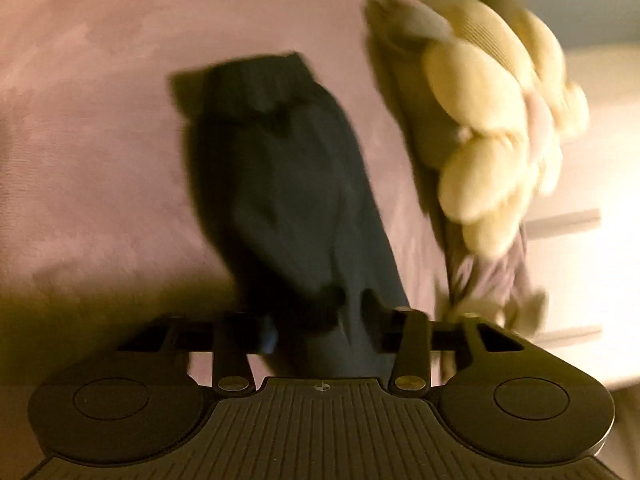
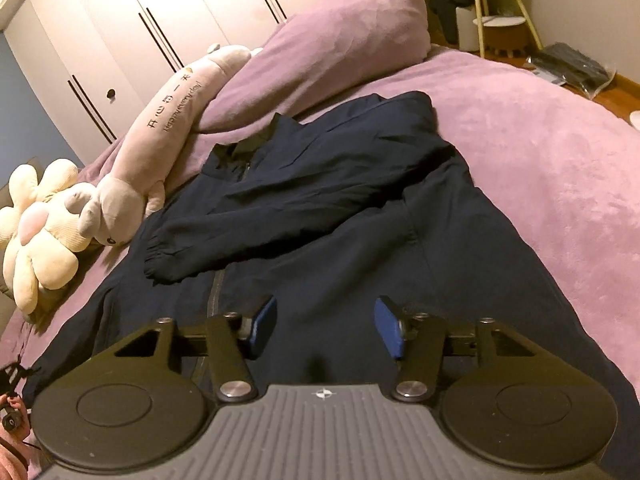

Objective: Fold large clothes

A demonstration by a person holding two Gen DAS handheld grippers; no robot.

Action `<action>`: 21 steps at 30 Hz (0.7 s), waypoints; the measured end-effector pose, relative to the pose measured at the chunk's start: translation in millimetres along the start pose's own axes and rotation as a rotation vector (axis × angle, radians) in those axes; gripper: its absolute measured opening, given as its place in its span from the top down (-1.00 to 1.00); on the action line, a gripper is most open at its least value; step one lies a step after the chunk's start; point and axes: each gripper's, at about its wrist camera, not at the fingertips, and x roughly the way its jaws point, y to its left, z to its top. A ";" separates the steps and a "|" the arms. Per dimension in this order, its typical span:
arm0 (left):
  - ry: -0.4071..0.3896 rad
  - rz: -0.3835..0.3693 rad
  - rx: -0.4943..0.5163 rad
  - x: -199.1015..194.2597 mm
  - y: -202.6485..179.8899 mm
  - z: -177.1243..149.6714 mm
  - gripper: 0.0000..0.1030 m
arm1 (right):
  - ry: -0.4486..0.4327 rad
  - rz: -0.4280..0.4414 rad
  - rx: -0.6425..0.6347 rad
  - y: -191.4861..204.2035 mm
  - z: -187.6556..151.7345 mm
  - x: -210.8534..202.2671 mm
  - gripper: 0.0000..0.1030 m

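A dark navy jacket lies front-up on the purple bedspread, one sleeve folded across its chest. My right gripper hovers open over the jacket's lower part, blue pads apart, holding nothing. In the blurred left wrist view, my left gripper has its fingers on either side of a sleeve that runs away from it, cuff at the far end. The fingers look closed on the fabric, but blur and darkness hide the pads.
A cream flower cushion and a long pink plush toy lie along the jacket's left side. A purple pillow sits at the bed head. White wardrobe doors stand behind; a yellow side table stands far right.
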 end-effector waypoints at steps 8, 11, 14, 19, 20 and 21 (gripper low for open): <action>-0.001 -0.039 0.024 -3.9 -9.9 8.0 0.78 | -0.126 -0.059 -0.134 11.5 3.7 -13.9 0.11; -0.025 -0.048 0.142 -21.7 -36.8 3.3 0.80 | -0.164 -0.032 -0.130 10.6 7.9 -23.6 0.11; -0.055 -0.074 0.345 -41.9 -87.3 -23.9 0.80 | -0.188 0.016 -0.097 5.0 8.8 -30.7 0.09; 0.061 -0.286 0.716 -64.4 -192.4 -131.1 0.80 | -0.123 0.102 -0.042 5.0 6.2 -29.6 -0.14; 0.092 -0.340 0.806 -70.3 -210.9 -165.7 0.80 | -0.121 0.105 -0.045 7.2 5.1 -31.1 -0.14; 0.126 -0.384 0.879 -74.4 -224.1 -196.7 0.80 | -0.117 0.109 -0.054 10.1 3.9 -31.2 -0.14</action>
